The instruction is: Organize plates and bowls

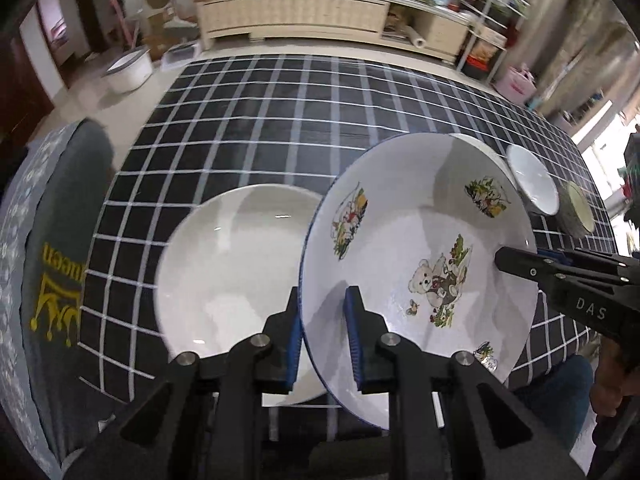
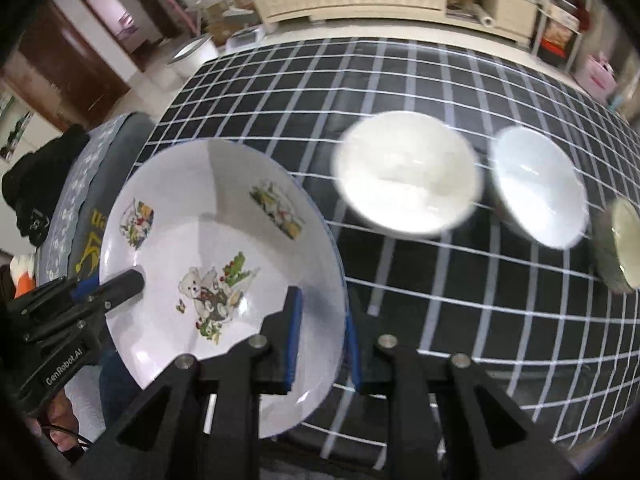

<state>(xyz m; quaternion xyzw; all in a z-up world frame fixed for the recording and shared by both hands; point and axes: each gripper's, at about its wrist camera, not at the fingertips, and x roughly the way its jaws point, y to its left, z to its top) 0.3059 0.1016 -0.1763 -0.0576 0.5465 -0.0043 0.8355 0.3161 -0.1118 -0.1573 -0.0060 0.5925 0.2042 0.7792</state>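
claws point(image 1: 324, 336) point(image 2: 320, 340) steeply downward, gripping bear plate point(image 1: 420, 272)

A table under a black cloth point(image 1: 256, 128) with a white grid carries the dishes. In the left view a plain white plate point(image 1: 224, 264) lies flat near the front edge. In the right view two white bowls sit side by side further right: one bowl point(image 2: 406, 178), then another bowl point(image 2: 538, 188), close together. A small grey-sided dish point(image 2: 618, 248) stands at the right edge, near them.
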